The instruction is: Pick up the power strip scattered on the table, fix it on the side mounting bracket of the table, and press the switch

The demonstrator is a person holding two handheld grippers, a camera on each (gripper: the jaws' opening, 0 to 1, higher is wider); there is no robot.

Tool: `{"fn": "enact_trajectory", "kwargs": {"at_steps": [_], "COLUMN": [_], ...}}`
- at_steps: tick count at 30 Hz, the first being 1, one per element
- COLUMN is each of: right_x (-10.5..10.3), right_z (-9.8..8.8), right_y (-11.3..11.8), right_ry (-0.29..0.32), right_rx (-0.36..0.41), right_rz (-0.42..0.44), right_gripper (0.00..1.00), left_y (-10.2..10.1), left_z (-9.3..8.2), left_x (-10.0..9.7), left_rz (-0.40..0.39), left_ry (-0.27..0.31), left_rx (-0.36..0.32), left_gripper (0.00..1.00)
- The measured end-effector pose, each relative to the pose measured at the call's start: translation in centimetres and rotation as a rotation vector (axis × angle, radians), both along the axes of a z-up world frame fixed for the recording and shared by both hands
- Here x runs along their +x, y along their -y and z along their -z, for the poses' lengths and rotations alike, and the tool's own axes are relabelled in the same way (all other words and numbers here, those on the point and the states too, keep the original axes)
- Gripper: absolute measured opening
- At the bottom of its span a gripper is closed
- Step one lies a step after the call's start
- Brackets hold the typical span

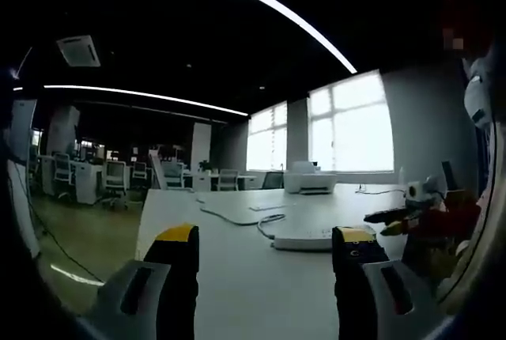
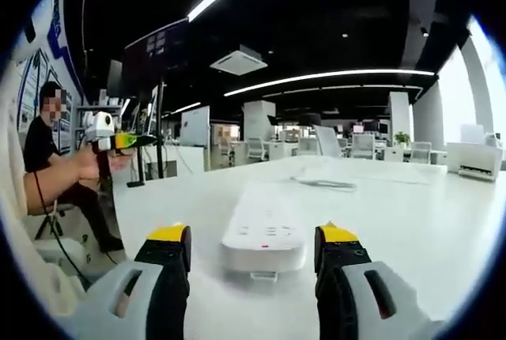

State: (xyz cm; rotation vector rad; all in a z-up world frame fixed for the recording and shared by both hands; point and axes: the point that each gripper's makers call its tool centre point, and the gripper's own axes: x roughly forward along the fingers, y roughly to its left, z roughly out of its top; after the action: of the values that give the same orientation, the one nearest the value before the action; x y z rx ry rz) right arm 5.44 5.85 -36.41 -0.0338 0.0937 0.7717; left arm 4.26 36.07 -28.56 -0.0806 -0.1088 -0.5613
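Two grippers are hovering with jaws spread, holding nothing. The right gripper point(image 2: 253, 265) is facing the white power strip point(image 2: 263, 237), which is lying flat on the white table point(image 2: 411, 221) just ahead. The left gripper point(image 1: 265, 265) is viewing the strip point(image 1: 304, 239) farther off.
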Motion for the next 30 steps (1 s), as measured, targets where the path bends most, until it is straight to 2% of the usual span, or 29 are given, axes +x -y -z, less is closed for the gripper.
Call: {"fn": "enact_trajectory", "kwargs": {"at_steps": [12, 30], "right_x": [0.7, 1.6], "right_z": [0.4, 1.4], "right_y": [0.2, -0.1], "right_ry": [-0.024, -0.091], "right_rx": [-0.007, -0.069], "right_rz": [0.029, 0.039], "right_gripper": [0.59, 0.59], "left_y": [-0.1, -0.5], "left_z": [-0.1, -0.6], "left_x": [0.2, 0.1], "left_rz": [0.001, -0.003], "left_ry": [0.002, 0.013], "left_rx": [-0.012, -0.012], "left_gripper": [0.72, 0.72]}}
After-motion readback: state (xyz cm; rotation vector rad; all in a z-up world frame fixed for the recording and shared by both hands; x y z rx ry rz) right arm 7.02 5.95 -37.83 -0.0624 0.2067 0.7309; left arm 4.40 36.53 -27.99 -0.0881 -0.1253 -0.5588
